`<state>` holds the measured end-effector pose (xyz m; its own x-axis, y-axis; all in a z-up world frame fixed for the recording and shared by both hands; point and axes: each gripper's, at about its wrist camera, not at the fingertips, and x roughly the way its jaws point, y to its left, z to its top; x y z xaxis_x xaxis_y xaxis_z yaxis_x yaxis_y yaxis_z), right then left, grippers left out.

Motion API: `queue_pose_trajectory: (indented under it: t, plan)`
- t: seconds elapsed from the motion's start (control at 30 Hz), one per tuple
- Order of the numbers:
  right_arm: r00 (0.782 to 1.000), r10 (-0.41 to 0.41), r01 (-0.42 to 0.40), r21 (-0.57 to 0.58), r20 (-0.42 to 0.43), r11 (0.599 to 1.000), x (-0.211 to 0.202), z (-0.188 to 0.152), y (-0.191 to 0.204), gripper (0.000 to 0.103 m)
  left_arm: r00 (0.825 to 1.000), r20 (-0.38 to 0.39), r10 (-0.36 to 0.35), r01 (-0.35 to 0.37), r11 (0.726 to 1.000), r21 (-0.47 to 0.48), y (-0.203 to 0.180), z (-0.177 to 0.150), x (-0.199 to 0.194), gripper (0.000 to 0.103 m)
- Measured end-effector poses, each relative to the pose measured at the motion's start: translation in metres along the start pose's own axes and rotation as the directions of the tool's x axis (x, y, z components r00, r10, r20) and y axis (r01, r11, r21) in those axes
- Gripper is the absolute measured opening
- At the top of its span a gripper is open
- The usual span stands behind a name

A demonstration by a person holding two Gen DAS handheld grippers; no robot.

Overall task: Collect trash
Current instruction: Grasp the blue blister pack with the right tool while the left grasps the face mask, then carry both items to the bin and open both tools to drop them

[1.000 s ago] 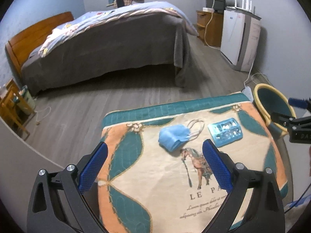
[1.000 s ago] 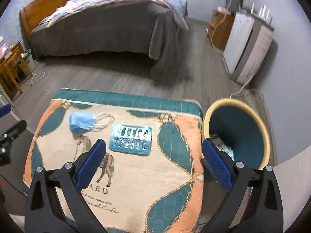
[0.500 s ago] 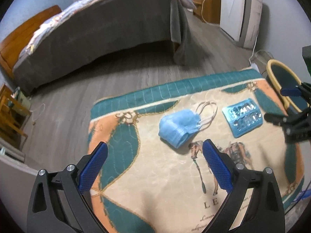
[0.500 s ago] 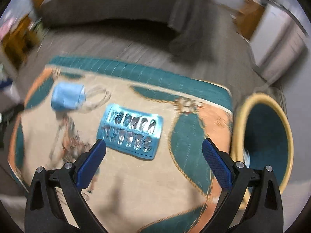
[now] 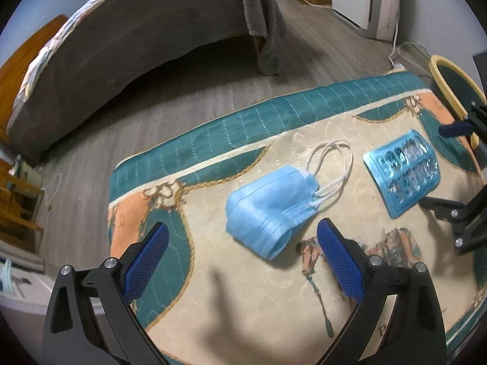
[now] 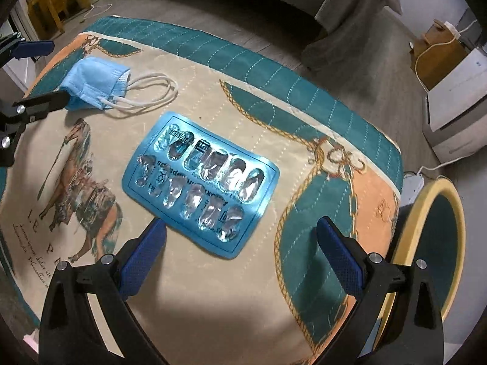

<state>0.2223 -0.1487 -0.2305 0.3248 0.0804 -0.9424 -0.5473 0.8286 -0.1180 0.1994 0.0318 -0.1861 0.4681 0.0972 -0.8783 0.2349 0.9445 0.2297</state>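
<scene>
A folded blue face mask (image 5: 271, 203) with white ear loops lies on a patterned cloth-covered table (image 5: 243, 304). My left gripper (image 5: 242, 249) is open and empty, just short of the mask. To the mask's right lies an empty blue blister pack (image 5: 401, 173), also in the right wrist view (image 6: 201, 182). My right gripper (image 6: 240, 249) is open and empty, low over the pack's near edge. The mask shows at the left in the right wrist view (image 6: 94, 83). A round bin (image 6: 444, 243) with a yellow rim and teal inside stands off the table's right edge.
A bed with a grey cover (image 5: 137, 51) stands beyond the table across a wood floor (image 5: 182, 97). A white appliance (image 6: 456, 100) and cables are at the far right. Wooden furniture (image 6: 57, 3) is at the far left.
Both grippers have moved forward and down toward the table. The mask and the blister pack now look larger and closer. Neither object has moved.
</scene>
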Motion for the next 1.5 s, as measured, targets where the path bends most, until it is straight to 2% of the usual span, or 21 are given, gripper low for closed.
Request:
queue_pose_trajectory:
  t: [0.27, 0.47, 0.53, 0.6, 0.7, 0.8, 1.0, 1.13, 1.3, 1.43, 1.5]
  plan:
    - [0.999, 0.02, -0.018, -0.052, 0.043, 0.999, 0.005, 0.022, 0.007, 0.097, 0.999, -0.019, -0.042, 0.042, 0.999, 0.001, 0.002, 0.011, 0.018, 0.097]
    - [0.996, 0.084, -0.081, -0.049, 0.042, 0.995, 0.015, 0.036, 0.003, 0.097, 0.993, -0.065, -0.1, 0.102, 0.995, 0.018, 0.006, 0.015, 0.04, 0.095]
    - [0.995, 0.092, -0.091, -0.035, 0.037, 0.995, 0.017, 0.04, 0.0, 0.093, 0.988, -0.077, -0.136, 0.139, 0.99, 0.035, 0.006, 0.015, 0.044, 0.085]
    - [0.994, 0.105, -0.104, -0.023, 0.042, 0.994, 0.012, 0.039, 0.002, 0.073, 0.98, -0.076, -0.182, 0.185, 0.982, 0.039, 0.005, 0.014, 0.042, 0.064]
    - [0.995, 0.091, -0.092, 0.005, 0.041, 0.996, 0.006, 0.04, 0.001, 0.068, 0.971, -0.078, -0.225, 0.23, 0.971, 0.065, -0.002, 0.014, 0.034, 0.04]
    - [0.994, 0.097, -0.099, 0.038, 0.045, 0.994, -0.003, 0.036, -0.003, 0.068, 0.972, -0.066, -0.227, 0.232, 0.968, 0.097, -0.013, 0.014, 0.023, 0.036]
    - [0.994, 0.067, -0.074, 0.09, 0.087, 0.993, -0.051, 0.03, -0.017, 0.068, 0.972, 0.006, -0.233, 0.231, 0.966, 0.113, -0.025, 0.026, -0.011, 0.035]
    - [0.993, 0.019, -0.038, 0.168, 0.113, 0.985, -0.094, 0.011, -0.045, 0.068, 0.965, 0.062, -0.256, 0.247, 0.961, 0.12, -0.041, 0.039, -0.039, 0.035]
    - [0.981, -0.07, 0.02, 0.266, 0.179, 0.964, -0.146, -0.038, -0.094, 0.068, 0.95, 0.107, -0.294, 0.265, 0.938, 0.223, -0.087, 0.049, -0.074, 0.035]
    - [0.977, -0.141, 0.065, 0.403, 0.162, 0.913, -0.16, -0.087, -0.142, 0.068, 0.925, 0.116, -0.361, 0.317, 0.904, 0.286, -0.136, 0.059, -0.1, 0.035]
    - [0.975, -0.164, 0.077, 0.463, 0.15, 0.883, -0.163, -0.104, -0.16, 0.068, 0.905, 0.104, -0.412, 0.369, 0.883, 0.289, -0.161, 0.068, -0.106, 0.035]
